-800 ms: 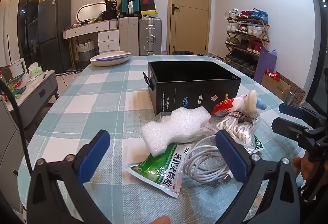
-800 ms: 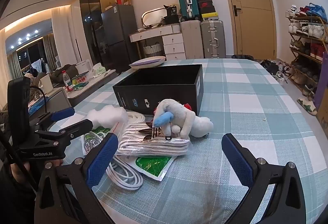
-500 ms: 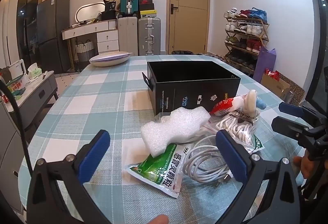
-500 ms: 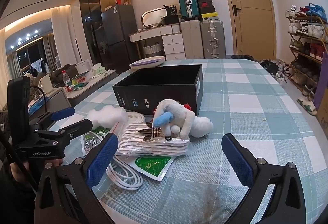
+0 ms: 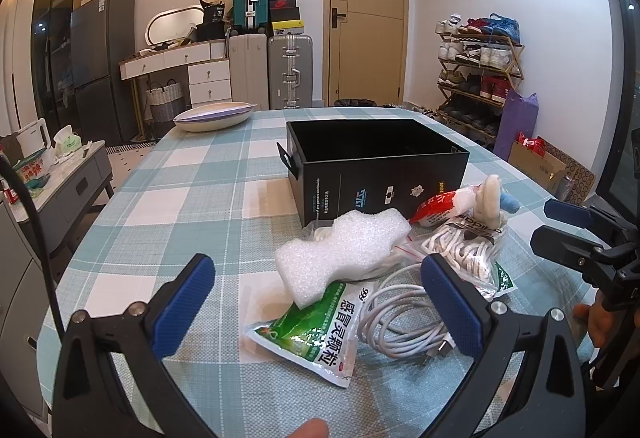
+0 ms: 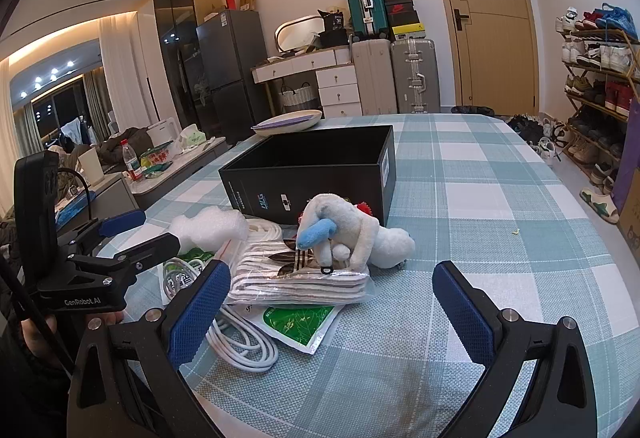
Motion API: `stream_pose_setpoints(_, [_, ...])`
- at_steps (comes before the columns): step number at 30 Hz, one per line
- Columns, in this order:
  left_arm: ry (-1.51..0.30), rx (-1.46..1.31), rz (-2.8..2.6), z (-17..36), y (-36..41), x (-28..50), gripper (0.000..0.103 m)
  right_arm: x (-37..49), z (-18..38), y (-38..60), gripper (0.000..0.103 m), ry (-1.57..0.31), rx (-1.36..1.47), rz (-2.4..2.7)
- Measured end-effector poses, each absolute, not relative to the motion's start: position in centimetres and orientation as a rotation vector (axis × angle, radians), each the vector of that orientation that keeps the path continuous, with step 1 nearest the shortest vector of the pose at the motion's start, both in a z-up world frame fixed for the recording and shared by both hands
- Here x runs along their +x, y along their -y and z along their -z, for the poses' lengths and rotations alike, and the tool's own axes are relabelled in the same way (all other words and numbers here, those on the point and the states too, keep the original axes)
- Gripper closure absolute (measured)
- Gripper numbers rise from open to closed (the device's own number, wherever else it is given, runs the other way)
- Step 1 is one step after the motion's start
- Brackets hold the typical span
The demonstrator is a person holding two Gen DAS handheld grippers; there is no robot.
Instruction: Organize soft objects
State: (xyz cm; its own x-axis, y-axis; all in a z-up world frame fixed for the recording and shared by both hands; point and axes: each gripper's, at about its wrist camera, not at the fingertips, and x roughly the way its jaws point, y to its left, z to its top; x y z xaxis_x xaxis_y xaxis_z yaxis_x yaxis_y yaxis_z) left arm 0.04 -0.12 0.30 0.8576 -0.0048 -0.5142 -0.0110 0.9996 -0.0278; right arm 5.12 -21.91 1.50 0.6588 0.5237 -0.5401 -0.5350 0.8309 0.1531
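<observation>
A pile lies in front of an open black box [image 5: 380, 173] [image 6: 312, 173]: a white foam piece [image 5: 340, 250] [image 6: 210, 228], a green sachet [image 5: 312, 326] [image 6: 294, 322], a coiled white cable [image 5: 400, 314] [image 6: 240, 346], bagged white socks [image 5: 464, 250] [image 6: 300, 278] and a white plush toy with a blue part [image 6: 344, 234] [image 5: 490, 197]. My left gripper [image 5: 316, 298] is open and empty, just short of the sachet and foam. My right gripper [image 6: 332, 310] is open and empty, near the socks and plush.
A checked cloth covers the table [image 5: 180, 205] [image 6: 500, 197]. A shallow white bowl [image 5: 214, 115] [image 6: 288, 123] sits at the far edge. A low cabinet with bottles [image 5: 48, 173] stands left of the table. A shoe rack [image 5: 480, 77] stands on the right.
</observation>
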Motion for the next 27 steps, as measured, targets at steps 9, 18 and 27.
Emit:
stream_pose_setpoints(9, [-0.539,-0.033,-0.004,-0.28,0.18,0.02,0.000,5.24,-1.32,22.04,0.000,-0.606,-0.019,-0.599])
stream_pose_setpoints(18, [-0.537,-0.032,-0.009,-0.20,0.09,-0.01,0.000,5.19,-1.18,21.83,0.000,-0.607,-0.018,-0.599])
stream_pose_setpoints(27, [-0.540,-0.035,-0.010,-0.15,0.03,0.01,0.000,5.19,-1.20,21.79,0.000,-0.607,-0.016,-0.598])
